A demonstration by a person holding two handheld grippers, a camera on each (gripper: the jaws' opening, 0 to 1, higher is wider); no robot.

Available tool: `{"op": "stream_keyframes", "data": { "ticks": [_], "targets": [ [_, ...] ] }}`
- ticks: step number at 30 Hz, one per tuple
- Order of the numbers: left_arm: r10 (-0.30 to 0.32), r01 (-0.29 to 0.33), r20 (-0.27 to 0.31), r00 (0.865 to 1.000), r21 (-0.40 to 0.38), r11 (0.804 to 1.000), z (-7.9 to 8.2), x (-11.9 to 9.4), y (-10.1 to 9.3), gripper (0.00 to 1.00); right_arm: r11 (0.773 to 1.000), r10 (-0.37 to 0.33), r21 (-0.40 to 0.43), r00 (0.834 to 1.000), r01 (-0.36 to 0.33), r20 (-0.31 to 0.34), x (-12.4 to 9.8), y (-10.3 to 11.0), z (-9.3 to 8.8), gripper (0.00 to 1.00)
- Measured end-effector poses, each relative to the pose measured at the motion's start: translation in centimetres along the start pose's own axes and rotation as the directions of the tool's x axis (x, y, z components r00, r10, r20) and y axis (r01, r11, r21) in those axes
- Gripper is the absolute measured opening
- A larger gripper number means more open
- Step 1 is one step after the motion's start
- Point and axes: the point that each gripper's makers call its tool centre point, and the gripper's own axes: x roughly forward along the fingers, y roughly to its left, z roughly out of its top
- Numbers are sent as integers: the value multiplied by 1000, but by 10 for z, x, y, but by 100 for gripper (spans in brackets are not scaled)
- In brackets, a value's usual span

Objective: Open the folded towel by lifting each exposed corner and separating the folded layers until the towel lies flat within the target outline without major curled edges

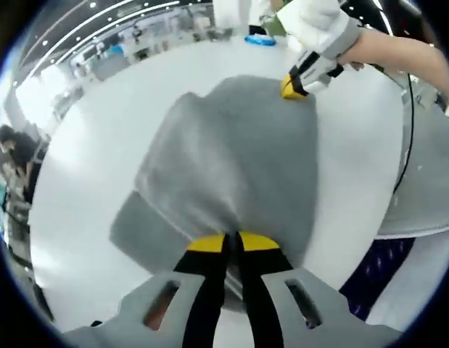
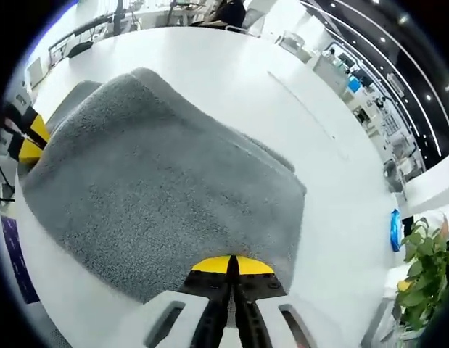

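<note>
- Grippers first: in the left gripper view the left gripper [image 1: 232, 243] has its yellow-tipped jaws pressed together on the near edge of the grey towel [image 1: 231, 163].
- In the right gripper view the right gripper [image 2: 231, 265] is likewise clamped on a towel [image 2: 159, 188] edge, jaws closed with cloth between the yellow tips.
- Towel sags between the two grips, raised in soft folds above the white surface [image 1: 93, 145], with a lower layer showing under the upper one at the left in the left gripper view.
- Across the towel in the left gripper view, the right gripper [image 1: 294, 88] pinches the far edge, held by a hand [image 1: 320, 29] in a white glove.
- In the right gripper view the left gripper [image 2: 28, 141] shows at the far left edge, by the towel's far end.
- Surface [image 2: 231, 80] stretches bare beyond the cloth.
- Farther off: a blue object [image 2: 394, 230] and a green plant [image 2: 423, 264] at the right, and a blue object [image 1: 260, 40] near the surface's far edge in the left gripper view.
</note>
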Motion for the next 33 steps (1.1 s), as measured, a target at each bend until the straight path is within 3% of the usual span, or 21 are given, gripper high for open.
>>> {"op": "stream_keyframes", "data": {
  "ticks": [12,33],
  "targets": [
    [-23,23,-1,1000,52,998,-3,-4,-23,6,996,25,81,1000,-25,3,3,-4,2,0],
    [-101,107,-46,994,151,983,-2,-3,-63,6,999,18,42,1000,-17,-12,10,-9,10,0]
  ]
}}
